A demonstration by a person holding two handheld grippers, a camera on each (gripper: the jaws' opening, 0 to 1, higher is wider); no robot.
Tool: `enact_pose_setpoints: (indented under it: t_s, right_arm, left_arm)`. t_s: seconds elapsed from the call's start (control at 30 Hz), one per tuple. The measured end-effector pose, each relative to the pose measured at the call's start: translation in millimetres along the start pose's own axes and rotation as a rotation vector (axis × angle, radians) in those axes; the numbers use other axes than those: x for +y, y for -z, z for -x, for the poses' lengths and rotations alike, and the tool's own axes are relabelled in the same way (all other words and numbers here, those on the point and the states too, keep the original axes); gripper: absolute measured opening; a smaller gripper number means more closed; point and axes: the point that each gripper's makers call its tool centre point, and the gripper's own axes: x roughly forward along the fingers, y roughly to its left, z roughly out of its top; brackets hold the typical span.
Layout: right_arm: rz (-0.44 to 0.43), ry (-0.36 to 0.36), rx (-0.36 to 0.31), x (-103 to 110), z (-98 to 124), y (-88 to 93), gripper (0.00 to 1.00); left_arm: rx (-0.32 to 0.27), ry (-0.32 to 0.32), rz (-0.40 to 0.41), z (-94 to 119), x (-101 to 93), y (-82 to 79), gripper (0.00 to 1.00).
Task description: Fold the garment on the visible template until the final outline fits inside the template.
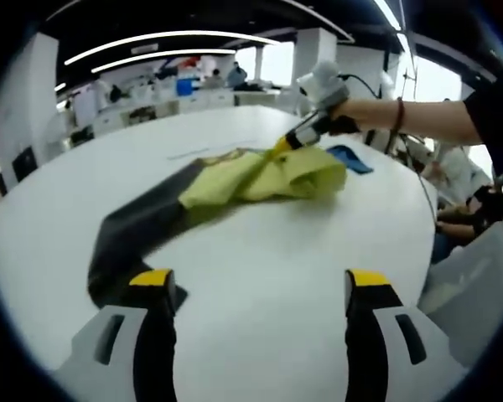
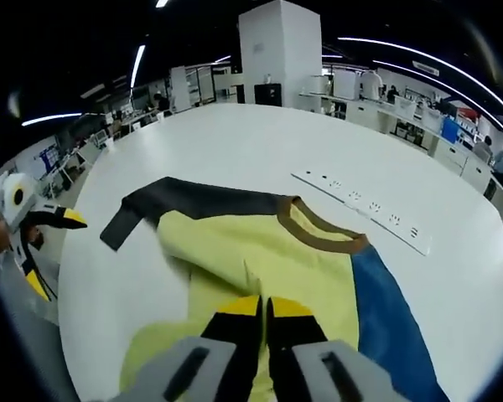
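The garment (image 2: pixel 268 268) is a yellow T-shirt with a brown collar, one dark grey sleeve and one blue sleeve; in the right gripper view it lies across the middle and lower part of the frame on the white tabletop (image 2: pixel 235 142), its collar toward the right of centre, the grey sleeve reaching to the left and the blue sleeve running down to the lower right; its long axis runs sleeve to sleeve, left to lower right. In the left gripper view the same garment (image 1: pixel 260 176) sits above centre, bunched, with the grey sleeve stretching down toward the lower left; a bit of blue shows at its far right end.

The right tool (image 2: pixel 264 308) is clenched on the yellow cloth at the bottom centre of its own view, its yellow-tipped jaws pressed together; in the left gripper view it (image 1: pixel 283 144) meets the bunched fabric from the upper right, held by a person's hand (image 1: pixel 352 113).

The left tool (image 1: pixel 258 280) stands released, jaws wide apart, holding nothing, with the grey sleeve's end just beside its left jaw; in the right gripper view it (image 2: pixel 54 222) is at the left edge, apart from the cloth.

A white power strip (image 2: pixel 360 208) lies right of the collar; bare tabletop spreads beyond the garment toward the far rim.
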Motion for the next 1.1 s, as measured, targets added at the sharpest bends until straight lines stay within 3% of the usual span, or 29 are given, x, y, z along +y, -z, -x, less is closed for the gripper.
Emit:
enact_pose_setpoints:
  t_s: [0.17, 0.4, 0.53, 0.7, 0.77, 0.87, 1.1]
  right_arm:
    - [-0.006, 0.018, 0.028, -6, -9, 9.9, 0.0]
    - [0.054, 0.027, 0.096, -7, -20, 29.5, 0.0]
    - [0.047, 0.03, 0.098, -8, -23, 34.9, 0.0]
    - [-0.004, 0.019, 0.074, -9, -21, 35.1, 0.0]
    - [-0.093, 0.022, 0.065, -9, -20, 35.4, 0.0]
    - [-0.157, 0.035, 0.043, -12, -19, 33.7, 0.0]
    - [-0.237, 0.047, -0.03, -13, 2, 22.1, 0.21]
  left_arm:
    - [-0.008, 0.002, 0.013, -8, 2.4, -3.6, 0.75]
    - [-0.01, 0.005, 0.023, -19, 5.3, -5.8, 0.71]
    - [-0.013, 0.011, 0.029, -22, 5.4, -6.6, 0.68]
    - [-0.006, 0.019, 0.026, -31, 7.6, -7.7, 0.63]
    - [-0.01, 0.026, 0.026, -35, 7.1, -10.2, 0.61]
    - [-0.015, 0.035, 0.028, -42, 6.1, -14.5, 0.56]
    - [-0.029, 0.062, 0.033, -58, -2.4, -23.3, 0.53]
